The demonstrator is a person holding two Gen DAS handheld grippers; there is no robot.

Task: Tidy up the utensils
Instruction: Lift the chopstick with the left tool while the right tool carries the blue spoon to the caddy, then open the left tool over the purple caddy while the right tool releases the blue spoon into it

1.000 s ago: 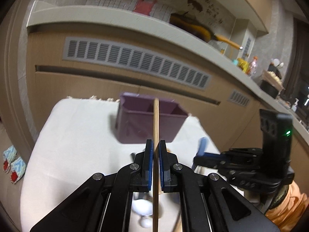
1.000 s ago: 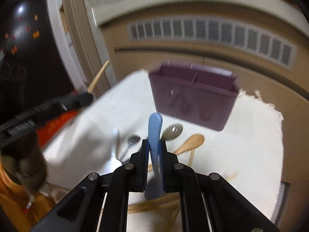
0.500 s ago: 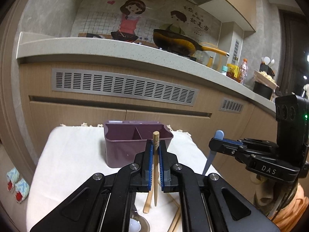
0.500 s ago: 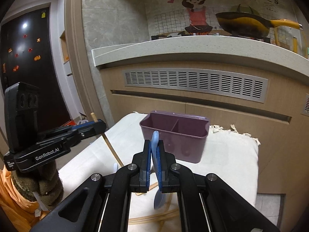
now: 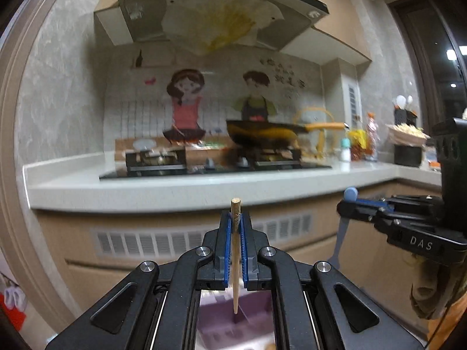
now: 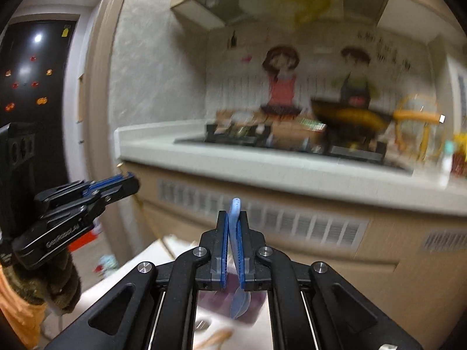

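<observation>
My left gripper (image 5: 235,218) is shut on a wooden chopstick (image 5: 235,262) that hangs upright, its tip over the purple utensil box (image 5: 233,323) seen low between the gripper arms. My right gripper (image 6: 233,221) is shut on a blue spoon (image 6: 237,274), handle up, bowl hanging above the purple box (image 6: 256,306). Each gripper shows in the other's view: the right one (image 5: 347,204) at the right with the blue spoon, the left one (image 6: 128,179) at the left.
A kitchen counter (image 5: 175,189) with a gas hob and a yellow-handled pan (image 5: 262,134) runs across behind. The white cloth-covered table (image 6: 122,274) lies below. A wooden spoon (image 6: 217,337) lies on the cloth.
Both grippers have risen and tilted up with their utensils held. The purple box has dropped to the bottom of both views, and the counter top now fills the middle.
</observation>
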